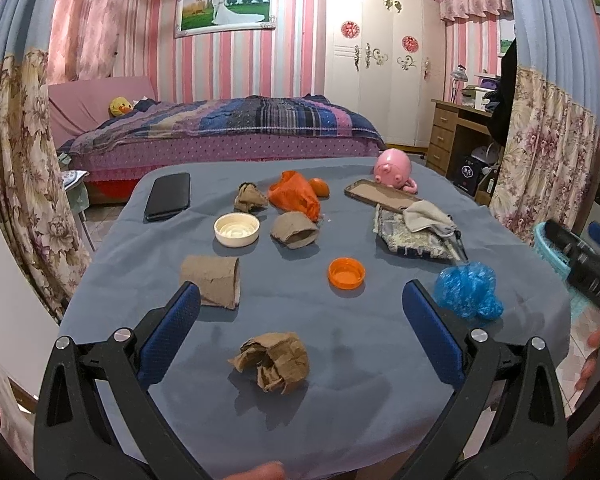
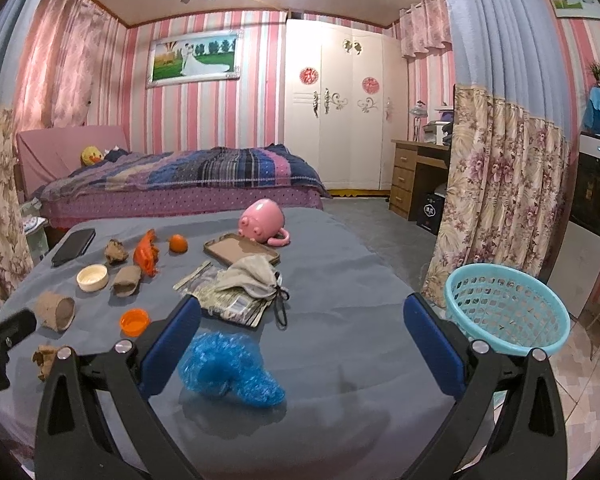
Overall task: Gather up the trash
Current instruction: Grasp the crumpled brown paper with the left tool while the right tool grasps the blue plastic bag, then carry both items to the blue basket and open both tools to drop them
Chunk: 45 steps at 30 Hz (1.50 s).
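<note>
Trash lay uncollected across the desk (image 1: 340,360); the basket (image 2: 508,308) looked empty. Left claw (image 1: 300,316) and right claw (image 2: 302,328) gaped, holding nothing.

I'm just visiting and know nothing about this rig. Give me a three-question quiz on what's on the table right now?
1. True or false: both grippers are open and hold nothing.
2. Which item lies nearest the right gripper?
A. phone
B. blue plastic bag
C. pink toy
3. Fill in: the turquoise ____ stands off the table's right edge.

Key:
1. True; the left gripper is also open.
2. B, the blue plastic bag.
3. basket.
</note>
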{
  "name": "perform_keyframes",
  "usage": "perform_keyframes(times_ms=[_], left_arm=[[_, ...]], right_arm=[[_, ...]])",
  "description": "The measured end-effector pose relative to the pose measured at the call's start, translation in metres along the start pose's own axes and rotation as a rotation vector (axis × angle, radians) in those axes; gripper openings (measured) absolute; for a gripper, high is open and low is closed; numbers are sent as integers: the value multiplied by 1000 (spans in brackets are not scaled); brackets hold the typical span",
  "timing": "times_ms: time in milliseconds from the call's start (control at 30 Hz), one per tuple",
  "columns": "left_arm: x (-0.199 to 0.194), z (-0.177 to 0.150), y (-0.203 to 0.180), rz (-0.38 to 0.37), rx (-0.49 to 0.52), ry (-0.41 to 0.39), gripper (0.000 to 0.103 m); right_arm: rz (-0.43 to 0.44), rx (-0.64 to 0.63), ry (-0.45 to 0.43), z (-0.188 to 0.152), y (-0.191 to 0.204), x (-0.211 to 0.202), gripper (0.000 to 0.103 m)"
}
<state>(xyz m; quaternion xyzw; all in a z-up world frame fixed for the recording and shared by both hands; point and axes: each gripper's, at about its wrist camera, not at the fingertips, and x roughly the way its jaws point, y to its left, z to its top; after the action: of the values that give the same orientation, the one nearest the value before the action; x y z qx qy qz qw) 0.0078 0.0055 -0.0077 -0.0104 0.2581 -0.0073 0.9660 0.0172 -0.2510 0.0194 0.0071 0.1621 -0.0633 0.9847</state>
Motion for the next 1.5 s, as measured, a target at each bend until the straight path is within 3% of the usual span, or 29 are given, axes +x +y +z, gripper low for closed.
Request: perform_keyframes(times_ms=[233,467,567,633,867,933,1233,1333,1400,1500], left_arm=[[25,-24,11,0,3,71,98],[45,-42,17,12,-4,93,97],[49,-46,14,9,15,102,97],[52,-46,13,11,21,104,94],[67,-47,20,-36,17,155,48],[66,-43,24,-61,-1,152,45],[55,-6,32,-34,-4,75,45],[52,3,35,-32,-8,65,45],[52,8,37,-25,-14,64,45],[55,13,37,-23,-33,70,45]], right_arm=[[-17,23,-15,2,-13,9,99],[-70,-7,20,1,-8,20,99],[-42,-12,59,-3,-5,27,99],[-30,-20,89,-6,-1,32,99],[10,-53,141,-20,16,40,99],[31,-56,162,-25,24,46,99],[72,-109,253,-46,64,74,98],[100,-103,302,-51,65,84,78],[152,-96,347,-56,65,90,53],[189,-100,359,-56,64,89,39]])
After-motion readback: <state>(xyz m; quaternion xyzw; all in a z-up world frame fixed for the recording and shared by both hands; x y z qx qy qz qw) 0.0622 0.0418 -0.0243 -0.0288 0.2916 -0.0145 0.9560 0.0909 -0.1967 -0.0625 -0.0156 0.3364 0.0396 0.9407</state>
